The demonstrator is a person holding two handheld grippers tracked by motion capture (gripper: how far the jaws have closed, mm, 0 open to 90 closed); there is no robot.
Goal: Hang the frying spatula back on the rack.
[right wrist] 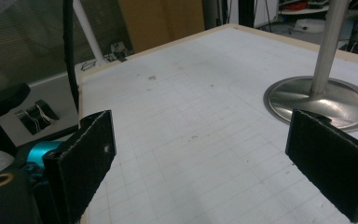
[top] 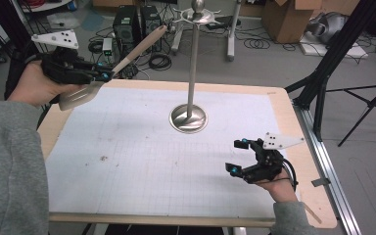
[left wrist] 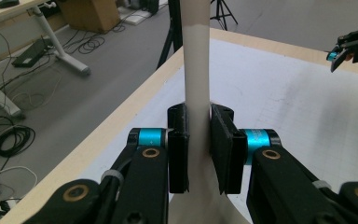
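Our left gripper (top: 105, 76) clamps the spatula (top: 127, 61) at ten o'clock; our right gripper (top: 237, 156) gapes empty at four.

Nothing legible is showing anywhere: no word, label, brand or number is standing out on the table (top: 293, 105), on the cardboard boxes (top: 285, 18) behind it (their faces are too small and blurred to read), or on the computer towers (top: 127, 24) on the floor.
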